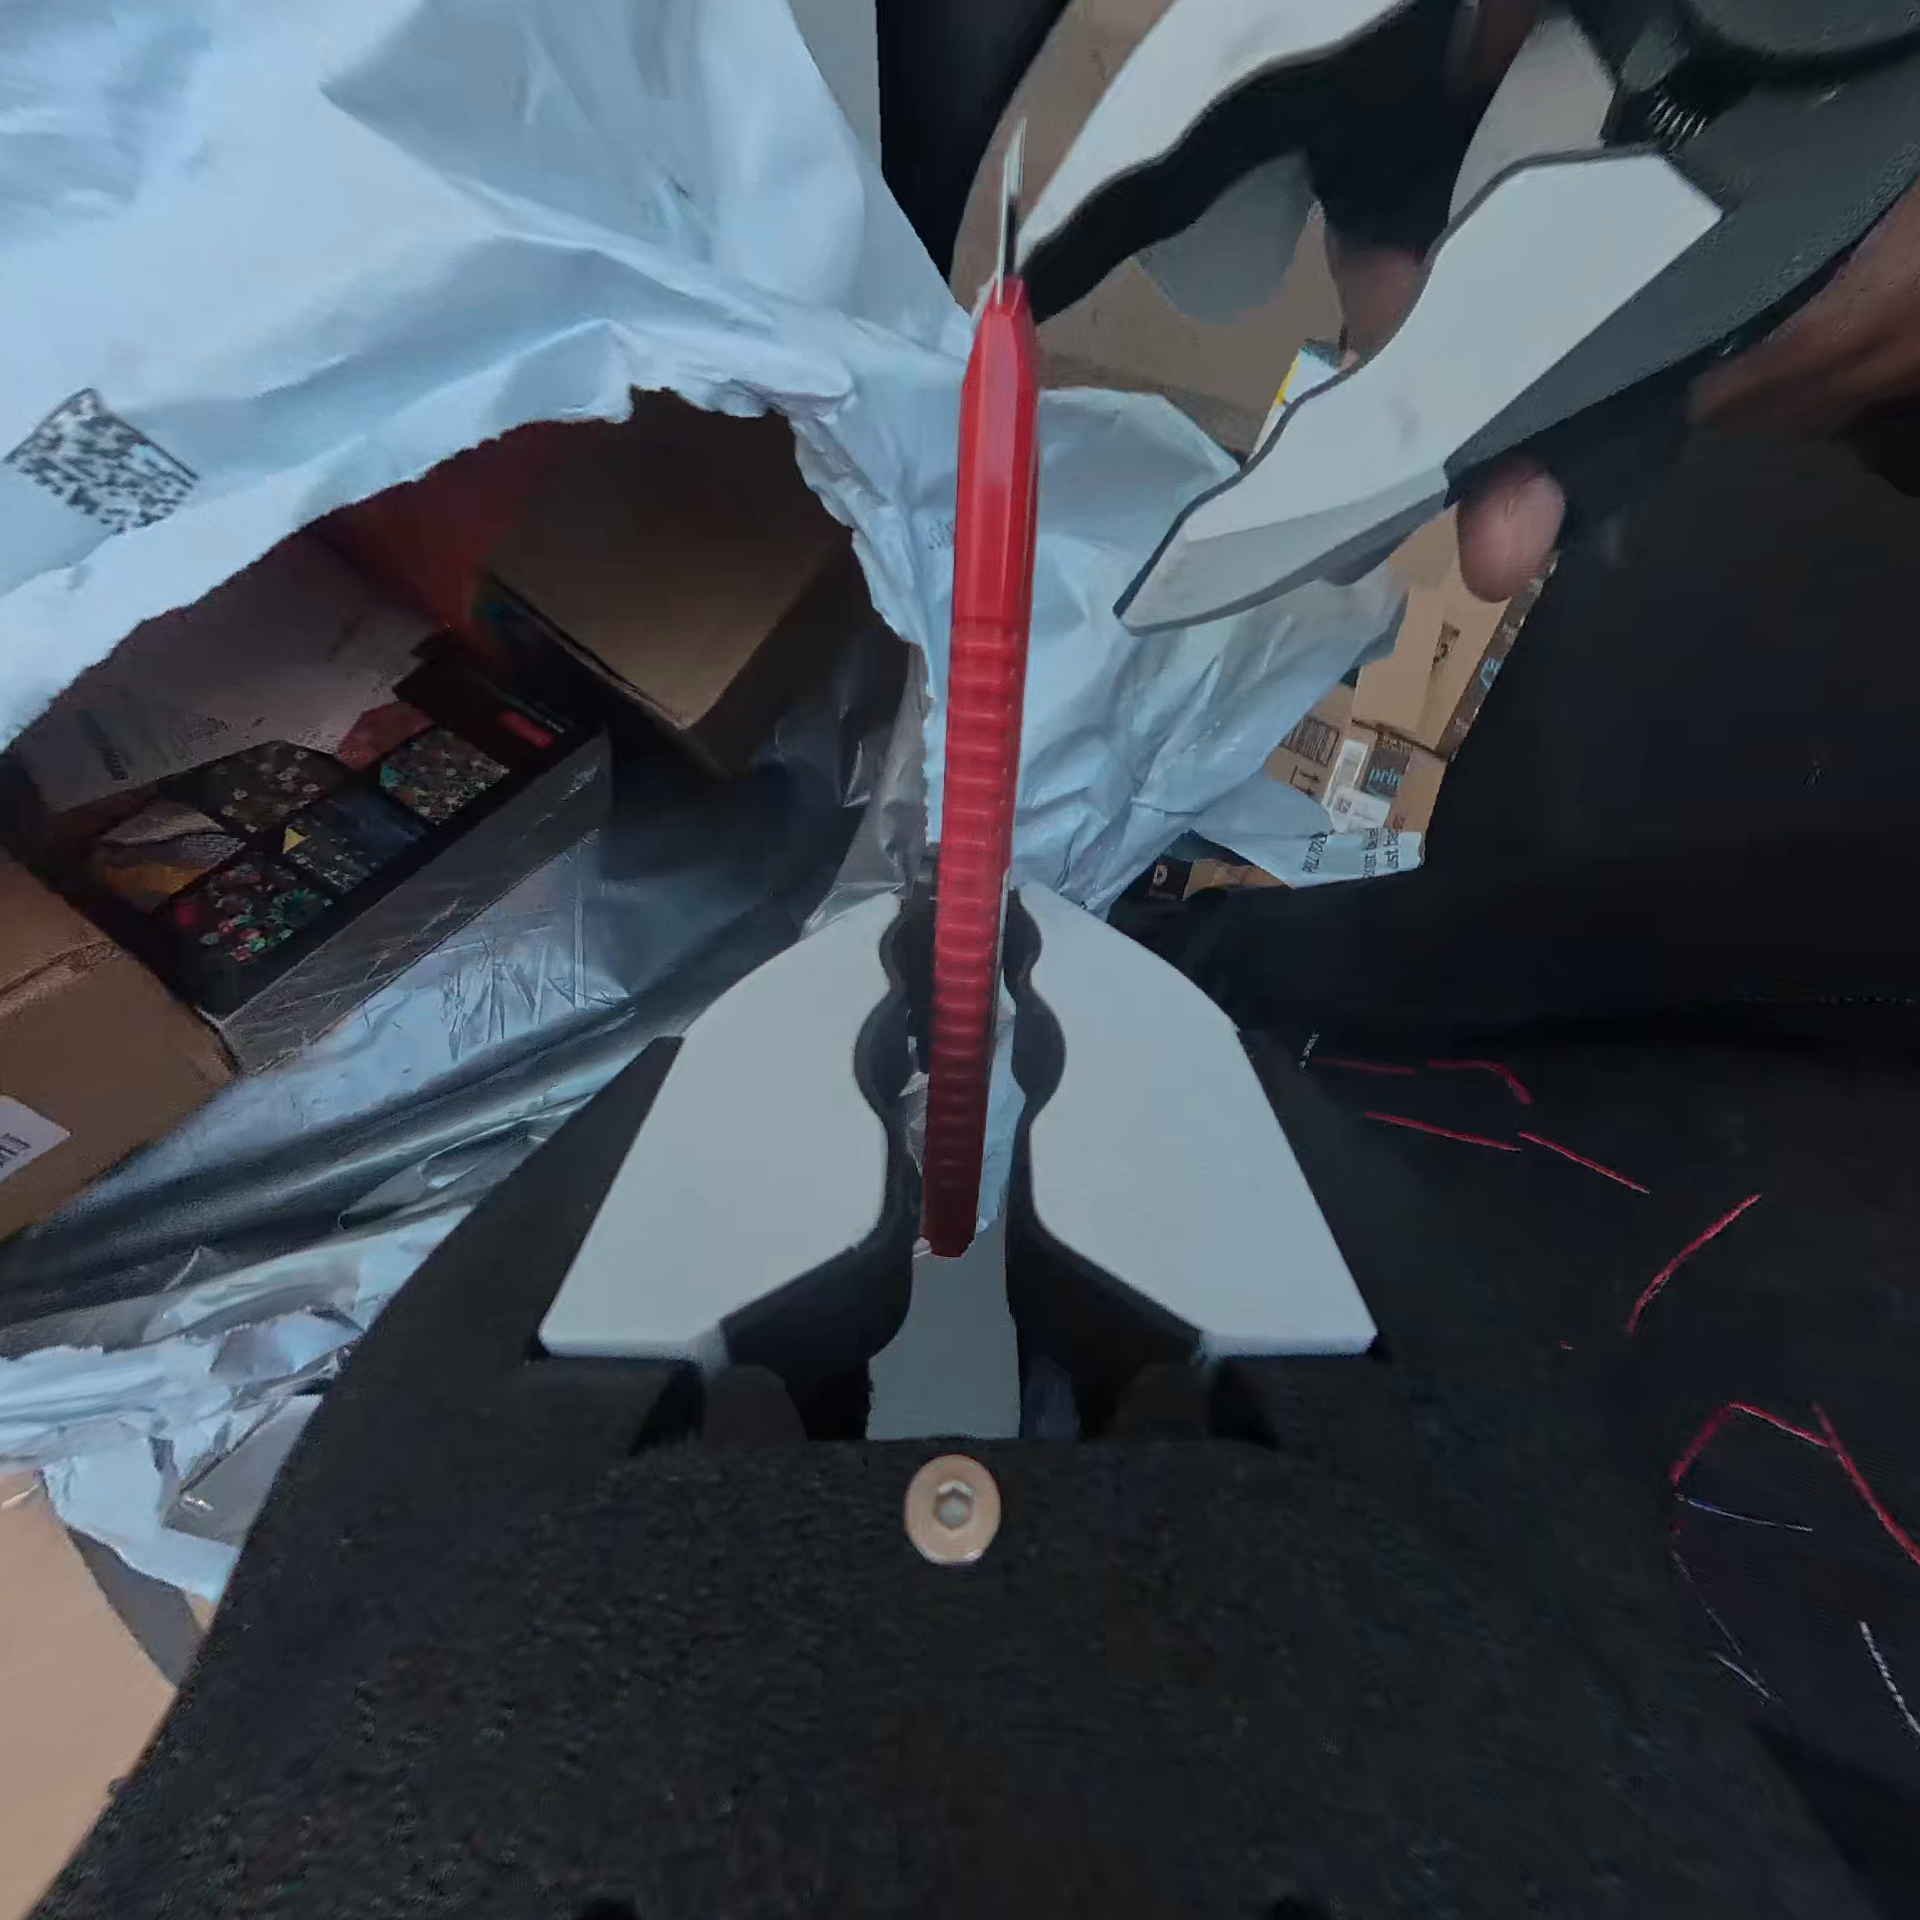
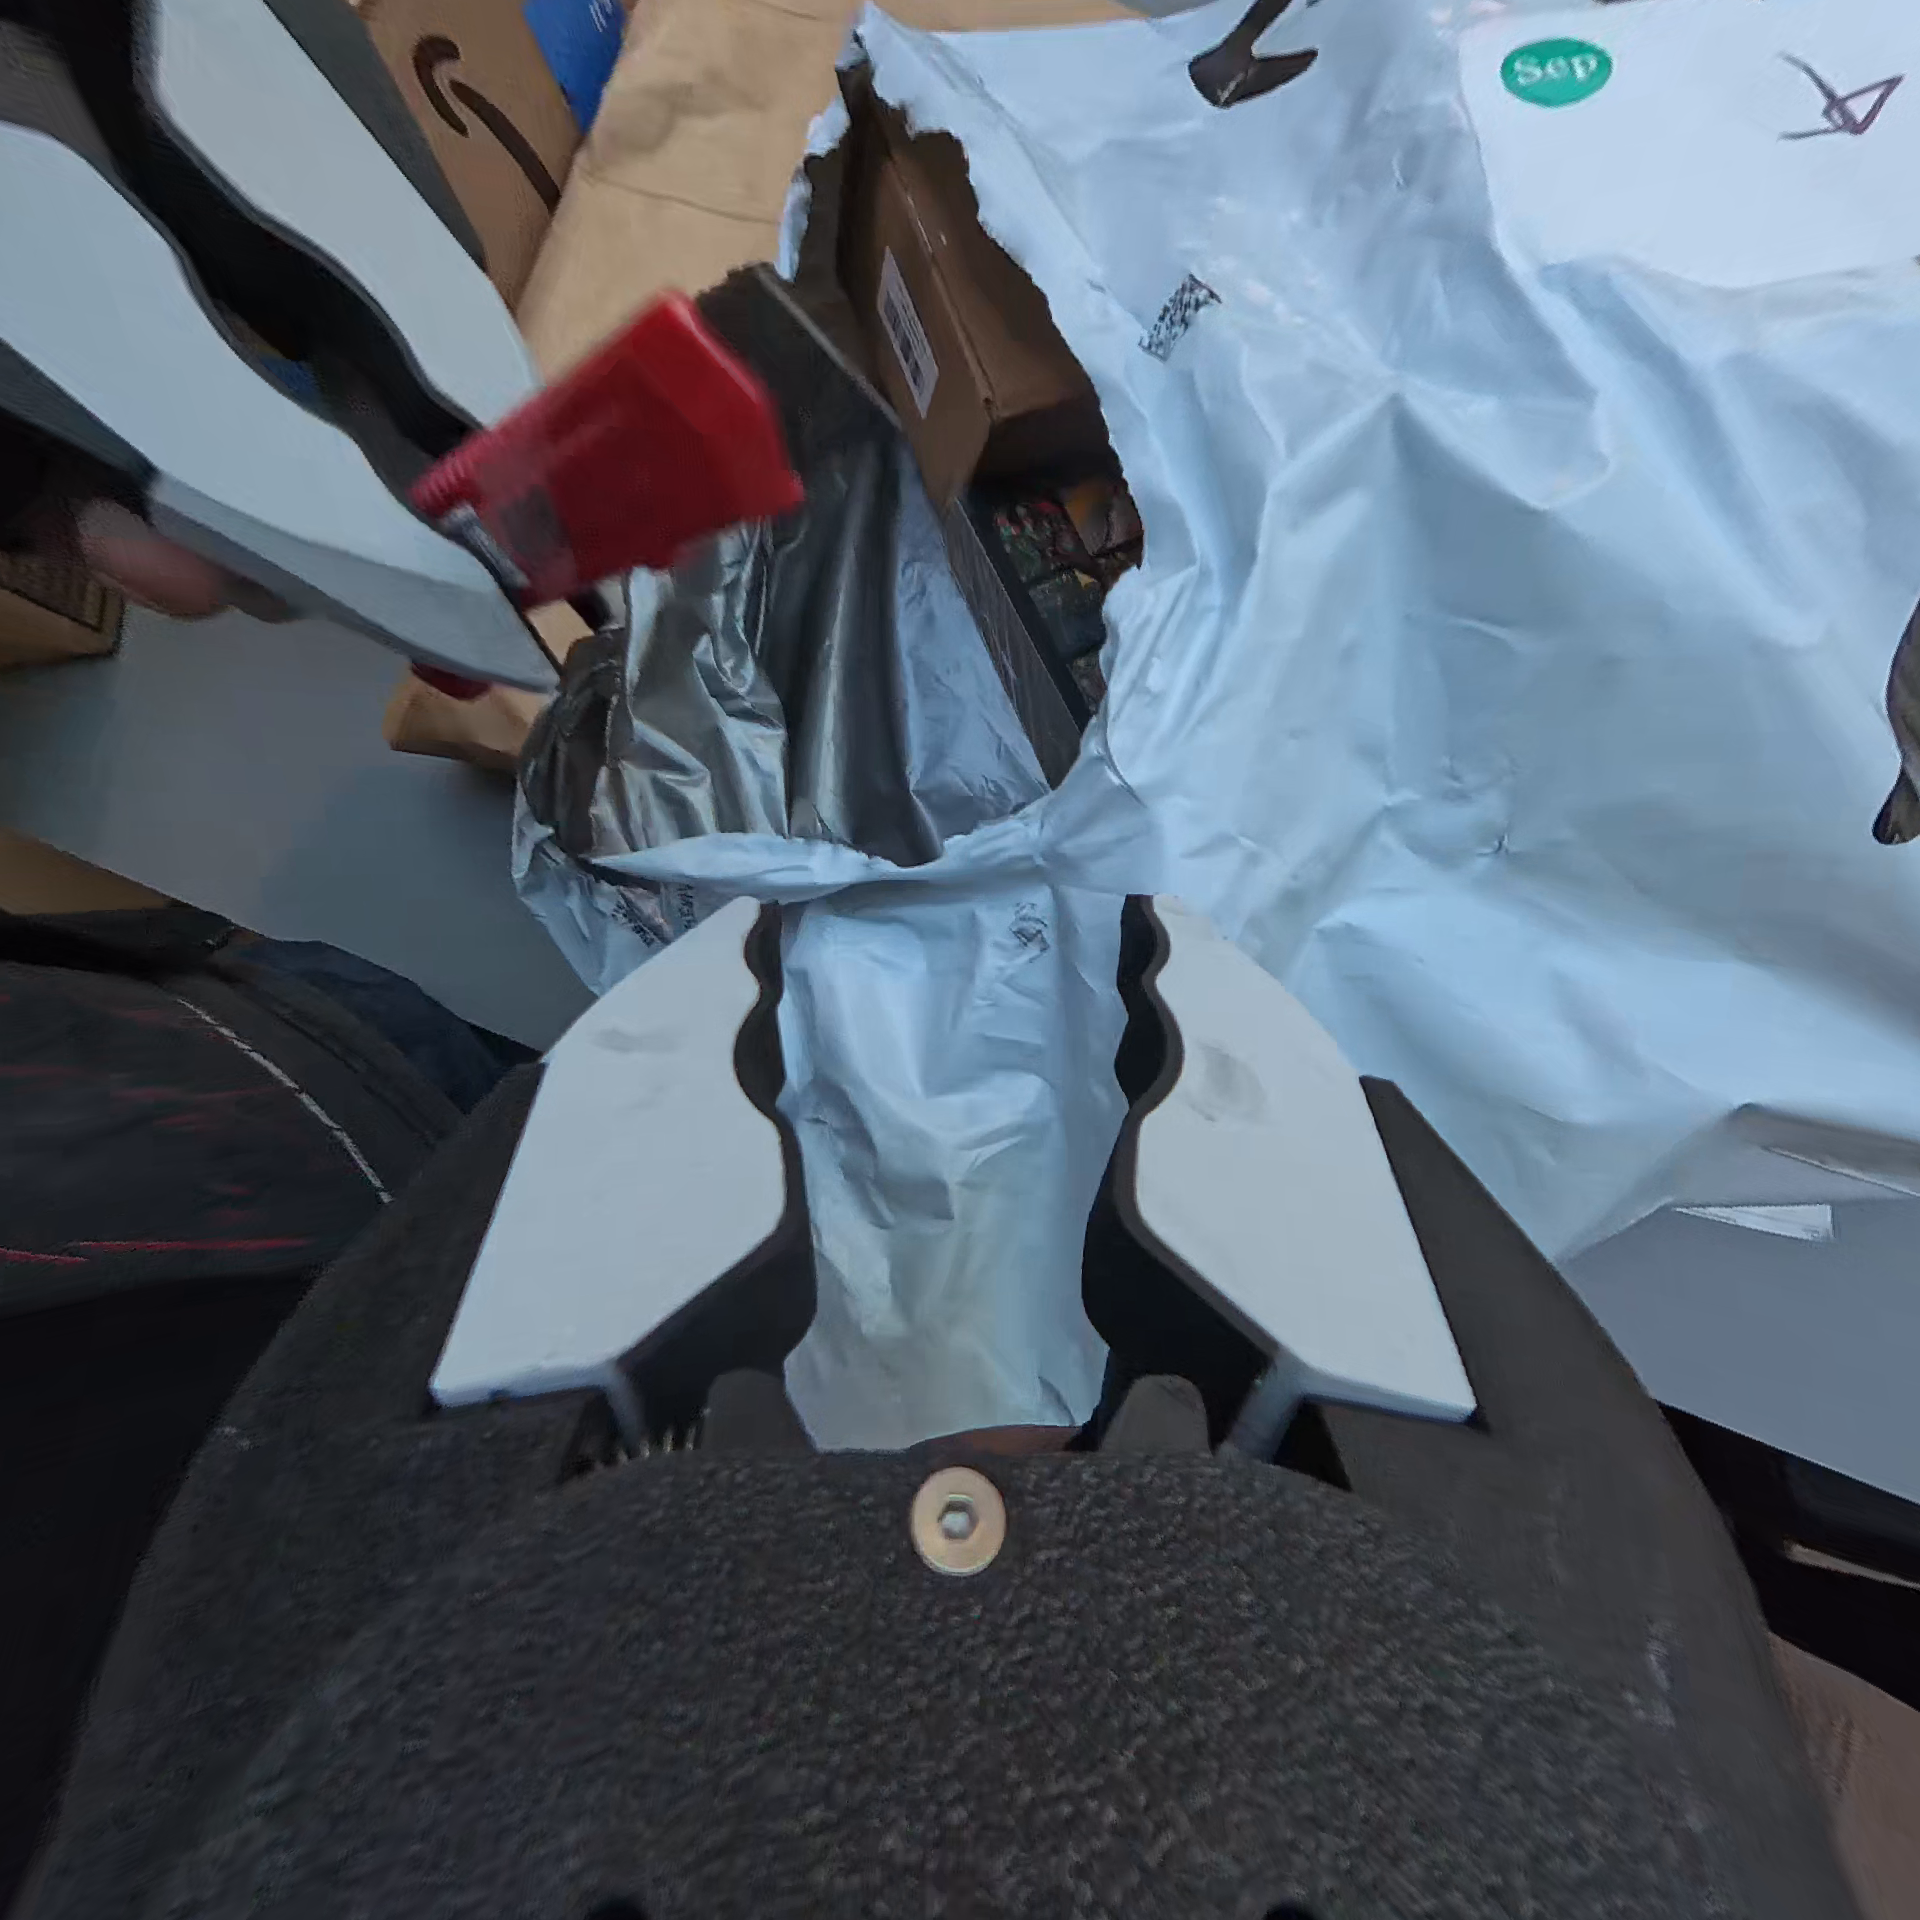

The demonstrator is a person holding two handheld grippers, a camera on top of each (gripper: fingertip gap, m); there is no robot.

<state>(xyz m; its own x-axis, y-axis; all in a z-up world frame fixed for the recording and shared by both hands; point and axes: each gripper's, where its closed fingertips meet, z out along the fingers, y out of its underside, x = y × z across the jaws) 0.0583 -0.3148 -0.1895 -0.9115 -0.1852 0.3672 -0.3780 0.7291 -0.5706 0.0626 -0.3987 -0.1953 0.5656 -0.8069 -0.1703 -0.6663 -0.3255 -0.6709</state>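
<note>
My left gripper [image 1: 961, 925] is shut on a red utility knife [image 1: 987, 727] that stands upright between its fingers, with the thin blade [image 1: 1010, 208] out at the top. The knife tip is beside the torn edge of a pale blue plastic mailer bag [image 1: 468, 260]. The tear shows a brown cardboard box [image 1: 665, 582] and a dark box with a flower pattern [image 1: 291, 831] inside. My right gripper [image 2: 945, 914] is open, with a strip of the bag [image 2: 1455, 623] lying between its fingers. The left gripper [image 2: 520, 520] with the knife [image 2: 623, 457] is at the upper left of the right wrist view.
Cardboard boxes [image 1: 94, 1029] stand at the left, and brown paper parcels [image 2: 675, 156] lie behind the bag. The grey table top [image 2: 260, 769] shows at the left. A person's dark clothing with red stitching [image 1: 1558, 1247] is close on the right.
</note>
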